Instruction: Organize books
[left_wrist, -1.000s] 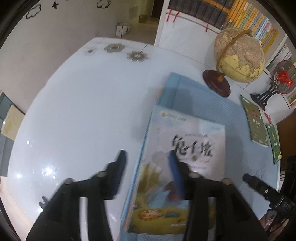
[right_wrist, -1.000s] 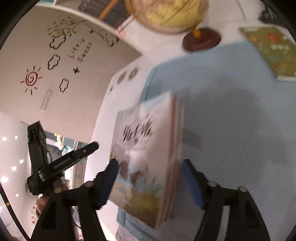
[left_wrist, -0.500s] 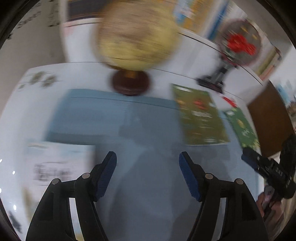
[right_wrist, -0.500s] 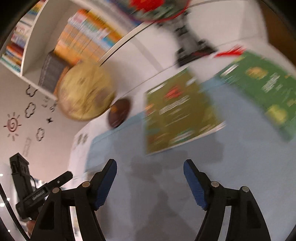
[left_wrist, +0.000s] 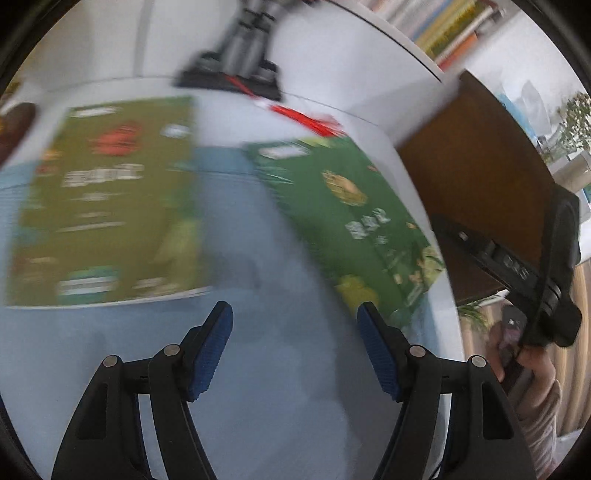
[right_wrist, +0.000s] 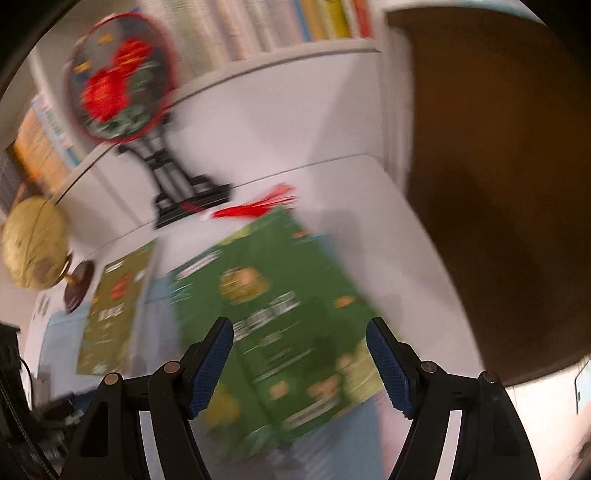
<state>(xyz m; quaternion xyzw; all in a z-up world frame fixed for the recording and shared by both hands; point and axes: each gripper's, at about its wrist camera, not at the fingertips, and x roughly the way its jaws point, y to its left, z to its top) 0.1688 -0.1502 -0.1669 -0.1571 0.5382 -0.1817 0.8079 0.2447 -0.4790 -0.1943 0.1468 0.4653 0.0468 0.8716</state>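
Two thin books lie flat on the blue mat (left_wrist: 236, 332): an olive-green one (left_wrist: 107, 199) on the left and a bright green one (left_wrist: 347, 221) on the right. My left gripper (left_wrist: 295, 321) hovers open over the bare mat between them, with nothing between its blue pads. In the right wrist view the bright green book (right_wrist: 280, 295) lies just beyond and under my right gripper (right_wrist: 299, 332), which is open and empty. The olive-green book (right_wrist: 114, 310) sits further left. Both views are motion-blurred.
A round red-flower ornament (right_wrist: 118, 81) on a black stand and its red tassel (right_wrist: 258, 206) stand behind the books. A globe (right_wrist: 33, 243) is at far left. A brown panel (right_wrist: 498, 184) borders the white table on the right. Bookshelves (right_wrist: 277, 26) fill the back wall.
Both grippers have swung right, away from the pale picture book that sat between their fingers a second ago. They now hang empty over the two green books.
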